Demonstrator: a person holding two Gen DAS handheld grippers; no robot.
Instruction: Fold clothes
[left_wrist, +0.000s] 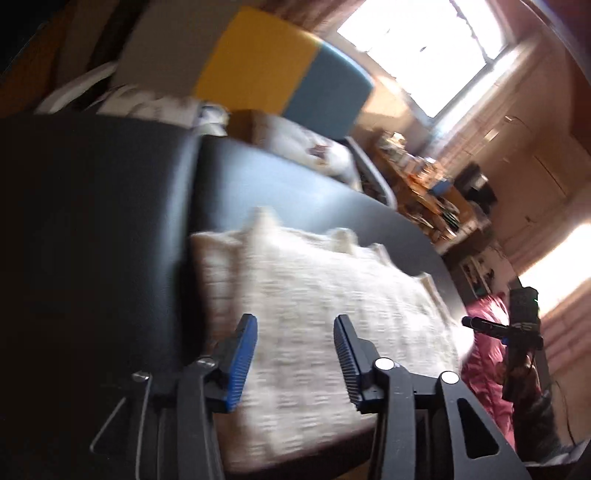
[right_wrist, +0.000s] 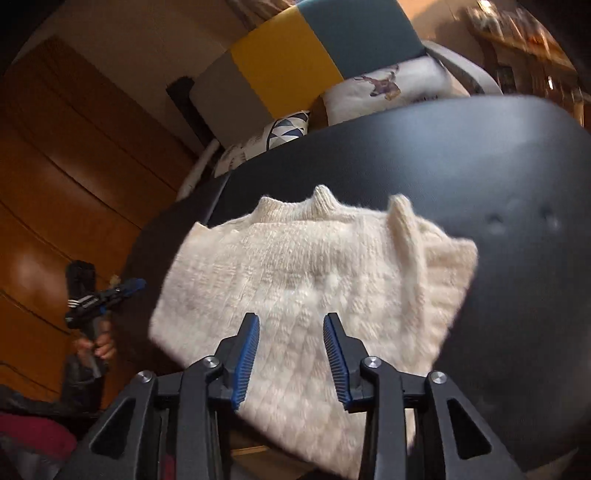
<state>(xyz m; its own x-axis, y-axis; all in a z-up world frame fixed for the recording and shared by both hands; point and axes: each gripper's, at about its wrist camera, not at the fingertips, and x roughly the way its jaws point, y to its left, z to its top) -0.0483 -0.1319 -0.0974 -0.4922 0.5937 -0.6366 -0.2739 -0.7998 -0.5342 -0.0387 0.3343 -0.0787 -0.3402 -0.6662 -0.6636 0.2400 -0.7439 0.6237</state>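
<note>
A cream knitted sweater (right_wrist: 306, 280) lies folded on the black bench (right_wrist: 498, 192), its cable pattern showing and its near edge hanging past the bench's front. Small knitted points (perhaps cuffs or collar) stick up along its far edge. The left tool (left_wrist: 295, 354) and the right tool (right_wrist: 290, 350) hover above it, both with jaws apart and empty.
</note>
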